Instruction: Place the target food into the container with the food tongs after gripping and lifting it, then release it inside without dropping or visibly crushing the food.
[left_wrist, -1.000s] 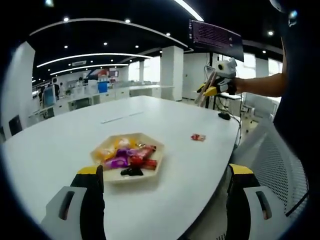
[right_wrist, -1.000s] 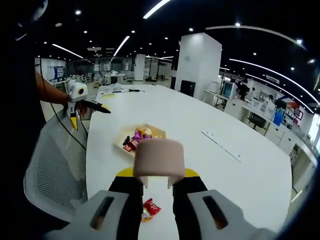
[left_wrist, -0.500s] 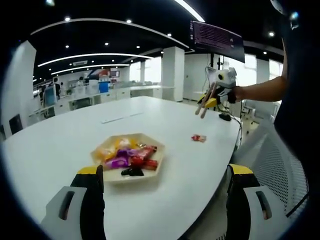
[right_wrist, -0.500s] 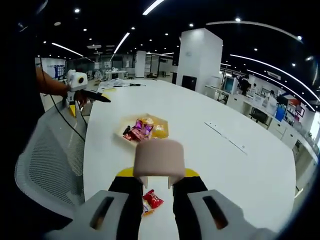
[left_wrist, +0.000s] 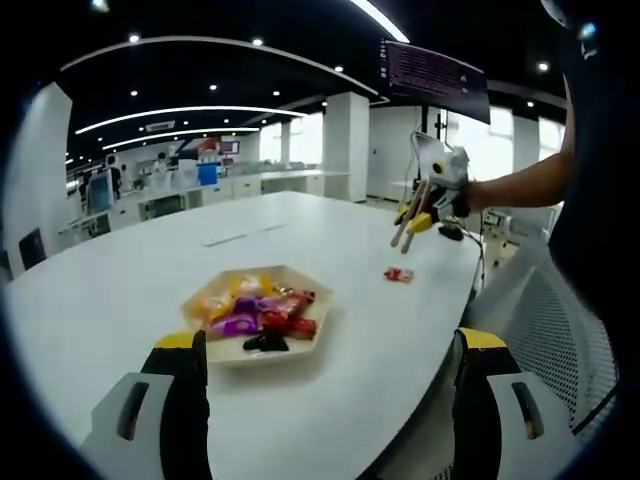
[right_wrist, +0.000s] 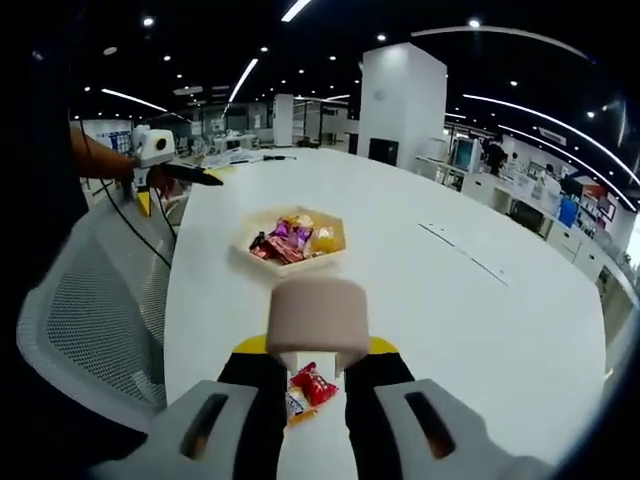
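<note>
A red-wrapped candy lies on the white table, to the right of a beige hexagonal tray holding several wrapped candies. My left gripper stands open, low in front of the tray, with nothing between its jaws. My right gripper is shut on the beige food tongs, which point down above the red candy without touching it. In the right gripper view the tongs' blunt end sits between my jaws, with the red candy just below and the tray farther off.
A grey mesh chair stands at the table's near edge. The left gripper, held by a person's hand, hovers beyond that edge. Desks, pillars and a hanging monitor fill the office behind.
The right gripper has lowered and tipped the tongs down toward the red candy. The right gripper view has closed in on the candy and tray. The left gripper has stayed put.
</note>
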